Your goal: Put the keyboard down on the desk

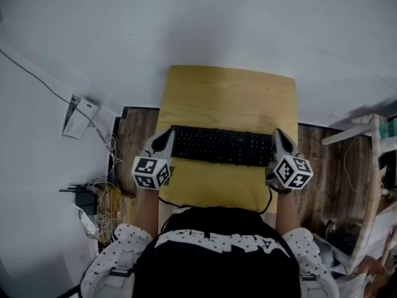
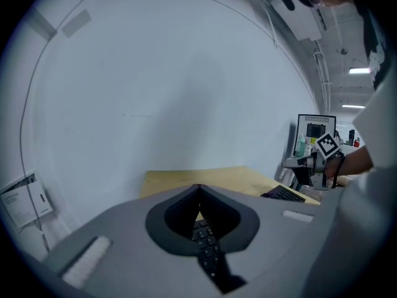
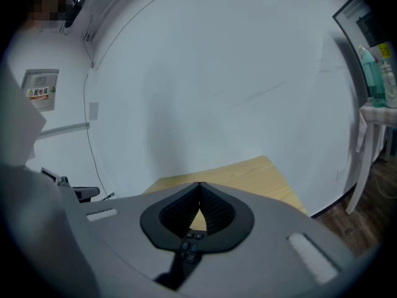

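Black keyboard (image 1: 222, 146), pale yellow desk (image 1: 229, 95), white wall (image 1: 205, 23), dark brown floor (image 1: 133, 135)

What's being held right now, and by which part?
The black keyboard, by its two short ends: left gripper shut on the left end, right gripper on the right end, over the desk.

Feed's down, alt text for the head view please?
The left gripper and right gripper grip a flat black rectangular keyboard by its short ends over a light wooden desk against a white wall; contact with the desk is unclear.
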